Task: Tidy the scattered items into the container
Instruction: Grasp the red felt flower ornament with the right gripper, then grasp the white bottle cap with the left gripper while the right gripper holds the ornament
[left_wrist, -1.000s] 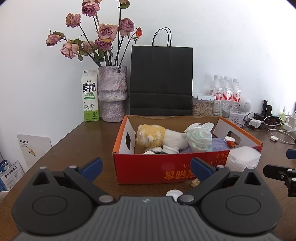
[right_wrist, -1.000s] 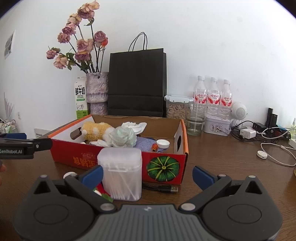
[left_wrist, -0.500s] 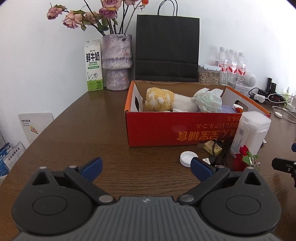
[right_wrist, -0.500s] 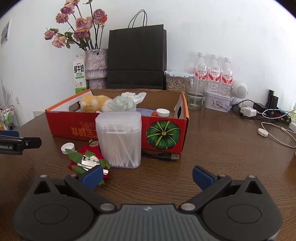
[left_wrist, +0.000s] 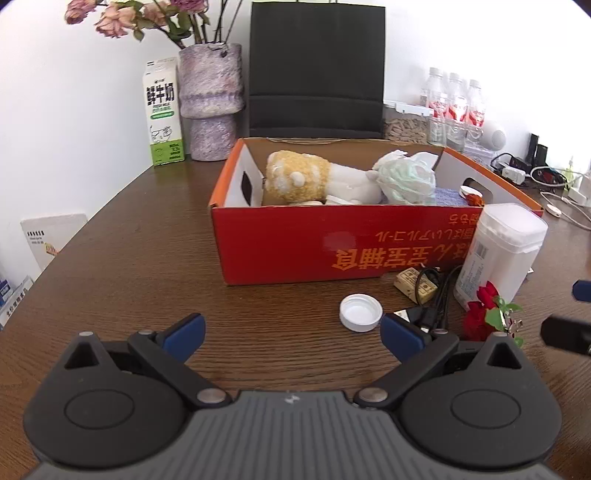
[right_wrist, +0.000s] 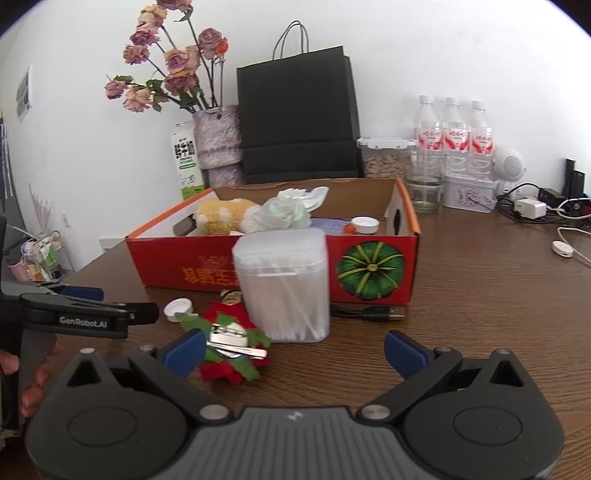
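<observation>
The likeliest slip is a knock: the cotton-swab tub (right_wrist: 282, 284) stands tall just before the red box (right_wrist: 258, 266), and the right gripper (right_wrist: 293, 350), jaws wide and empty, could tip it onto the tabletop (right_wrist: 480, 295) while reaching for the flower hair clip (right_wrist: 231, 347) beside it; the clip lies touching that gripper's left finger; the left gripper (left_wrist: 291, 334), also wide and empty, hovers near the white bottle cap (left_wrist: 361, 312), with the black cable (left_wrist: 434, 299) just right of the cap, between it and the tub.
</observation>
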